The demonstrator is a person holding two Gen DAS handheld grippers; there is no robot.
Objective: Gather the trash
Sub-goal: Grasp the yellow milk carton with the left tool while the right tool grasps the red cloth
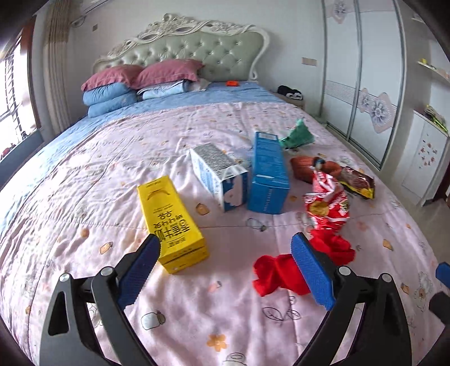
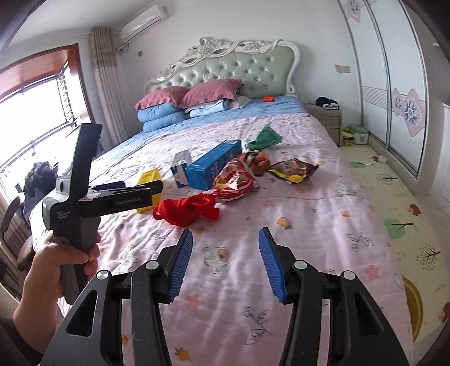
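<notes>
On the pink floral-quilted bed (image 1: 84, 180), left to right, lie one yellow carton (image 1: 171, 222), one white-and-blue carton (image 1: 219, 177), one tall blue box (image 1: 268, 174), one crumpled red cloth (image 1: 277, 271) and three snack wrappers, while the left gripper (image 1: 225, 267) and right gripper (image 2: 226, 261) hover with jaws released, empty.

Daylit bedroom: tufted headboard (image 1: 197, 53), sliding wardrobe (image 1: 365, 84), window (image 2: 36, 112).

I saw two maroon pillows (image 1: 166, 71) stacked on folded blue quilts (image 1: 111, 98) against the tufted headboard (image 2: 239, 67). A nightstand (image 2: 326, 118) stood beside the sliding wardrobe (image 2: 393, 84), with an air conditioner (image 2: 143, 22) above the curtain (image 2: 105, 78).
</notes>
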